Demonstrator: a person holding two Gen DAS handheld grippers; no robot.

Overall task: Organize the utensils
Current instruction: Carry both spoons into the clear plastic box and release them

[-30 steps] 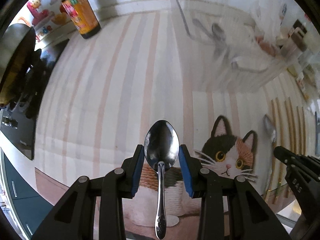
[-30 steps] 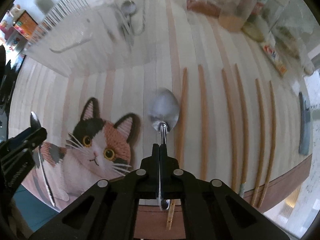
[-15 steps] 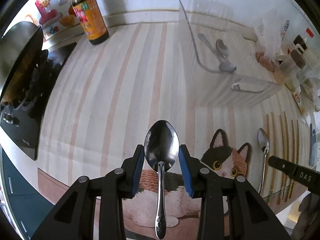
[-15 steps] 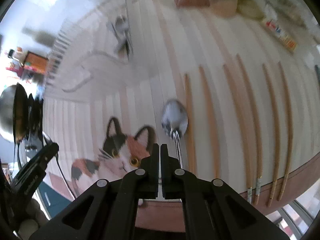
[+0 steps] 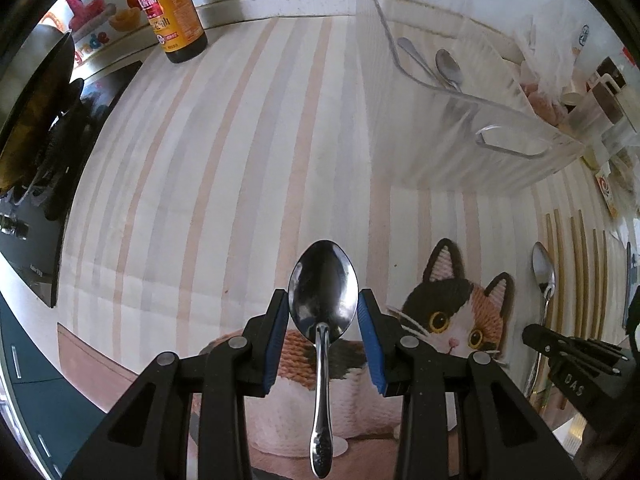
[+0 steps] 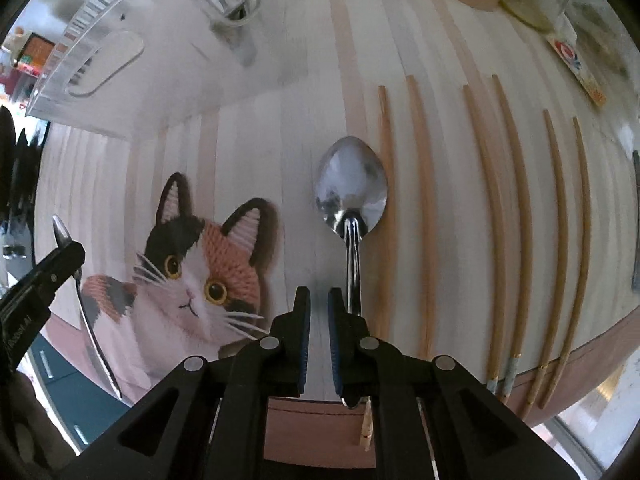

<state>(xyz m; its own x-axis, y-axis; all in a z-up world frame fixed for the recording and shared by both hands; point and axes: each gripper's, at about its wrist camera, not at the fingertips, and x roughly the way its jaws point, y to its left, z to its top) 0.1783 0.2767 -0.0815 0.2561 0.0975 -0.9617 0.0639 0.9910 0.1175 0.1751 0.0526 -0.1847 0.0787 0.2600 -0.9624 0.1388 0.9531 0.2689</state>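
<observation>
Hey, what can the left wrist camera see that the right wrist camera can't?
Only the left wrist view: a dark sauce bottle and a wok on the stove, plus the full held spoon in the left gripper.

Only the right wrist view: a wooden clip at the table edge, and the narrow gap in the right gripper.

Both: the cat mat, the clear bin with spoons inside, the loose spoon and the chopsticks.

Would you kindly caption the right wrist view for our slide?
Right gripper, slightly open, beside a spoon lying left of six chopsticks on the cat-print mat.
</observation>
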